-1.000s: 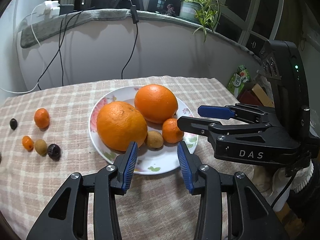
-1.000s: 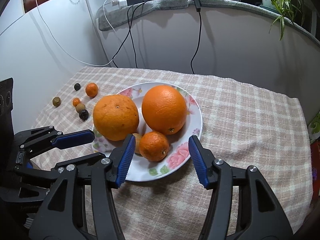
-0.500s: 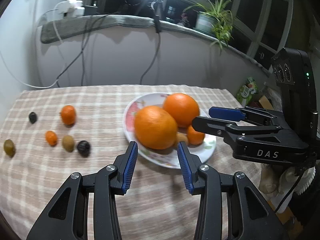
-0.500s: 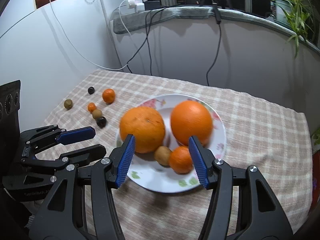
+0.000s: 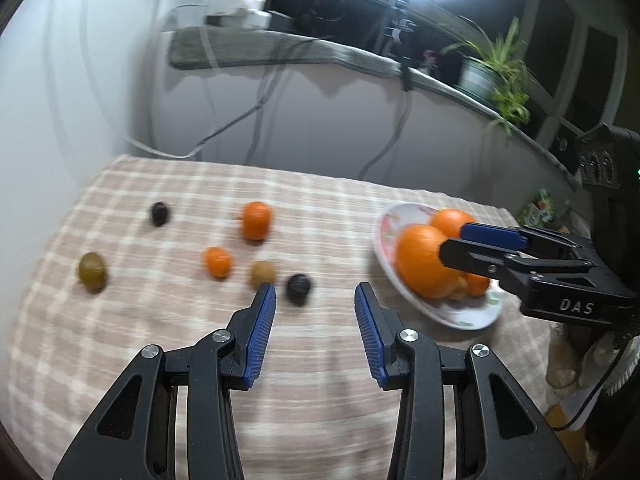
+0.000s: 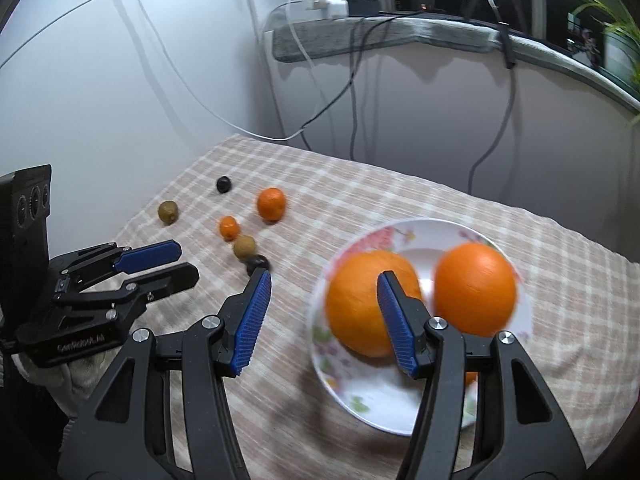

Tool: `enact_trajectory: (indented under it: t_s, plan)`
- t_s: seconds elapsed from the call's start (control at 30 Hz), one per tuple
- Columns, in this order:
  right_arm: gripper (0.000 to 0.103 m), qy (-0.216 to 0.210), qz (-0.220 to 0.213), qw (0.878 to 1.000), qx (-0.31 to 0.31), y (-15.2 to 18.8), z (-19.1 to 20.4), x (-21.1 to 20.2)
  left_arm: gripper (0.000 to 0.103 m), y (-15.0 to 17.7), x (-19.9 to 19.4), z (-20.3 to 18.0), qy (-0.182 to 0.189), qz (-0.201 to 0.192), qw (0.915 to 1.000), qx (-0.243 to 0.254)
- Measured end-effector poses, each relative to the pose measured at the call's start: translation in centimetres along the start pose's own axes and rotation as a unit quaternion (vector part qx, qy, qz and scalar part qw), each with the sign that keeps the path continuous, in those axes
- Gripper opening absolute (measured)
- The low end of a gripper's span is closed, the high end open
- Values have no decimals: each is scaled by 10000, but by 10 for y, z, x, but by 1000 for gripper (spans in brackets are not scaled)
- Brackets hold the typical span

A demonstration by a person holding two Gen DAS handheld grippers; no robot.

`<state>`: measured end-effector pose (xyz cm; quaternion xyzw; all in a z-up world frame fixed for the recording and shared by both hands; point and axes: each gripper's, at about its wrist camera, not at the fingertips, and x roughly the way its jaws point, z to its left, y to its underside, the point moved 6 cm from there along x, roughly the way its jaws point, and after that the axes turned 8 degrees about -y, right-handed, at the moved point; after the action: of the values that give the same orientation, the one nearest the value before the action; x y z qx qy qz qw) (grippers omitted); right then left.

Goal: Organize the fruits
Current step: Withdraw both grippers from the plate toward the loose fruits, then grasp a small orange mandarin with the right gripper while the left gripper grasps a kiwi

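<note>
A floral white plate [image 6: 416, 408] holds two big oranges [image 6: 370, 300] [image 6: 474, 288] and smaller fruit mostly hidden behind my right fingers; the plate also shows in the left wrist view [image 5: 460, 314]. Loose on the checked cloth lie a mandarin [image 5: 256, 220], a small orange fruit [image 5: 217, 262], a tan fruit [image 5: 263, 274], a dark fruit [image 5: 298, 288], another dark fruit [image 5: 159, 213] and a green fruit [image 5: 92, 271]. My left gripper [image 5: 315, 332] is open and empty just short of the dark fruit. My right gripper [image 6: 322, 320] is open and empty at the plate's left rim.
The table with the checked cloth [image 5: 280, 400] stands against a white wall with hanging cables [image 5: 256, 108]. A ledge with chargers [image 5: 236, 10] and a potted plant [image 5: 492, 76] runs behind. The table's right edge drops off beside the plate.
Both grippers have swung left, away from the plate and toward the loose small fruits. The plate has shifted to the right in both views. Both stay open and empty.
</note>
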<state>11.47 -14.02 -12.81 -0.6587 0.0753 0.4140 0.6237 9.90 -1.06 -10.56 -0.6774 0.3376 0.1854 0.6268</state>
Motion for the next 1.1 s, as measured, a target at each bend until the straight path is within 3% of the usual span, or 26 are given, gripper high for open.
enact_trajectory:
  t_s: [0.43,1.1]
  plan:
    - [58,-321,290,9983,-387,-22,55,58,40,5,-2,103,-609,1,9958,-690]
    - [58,-544,853,9926,-668,-30,88,137,40,0,25,167,-993,209,9903,-952]
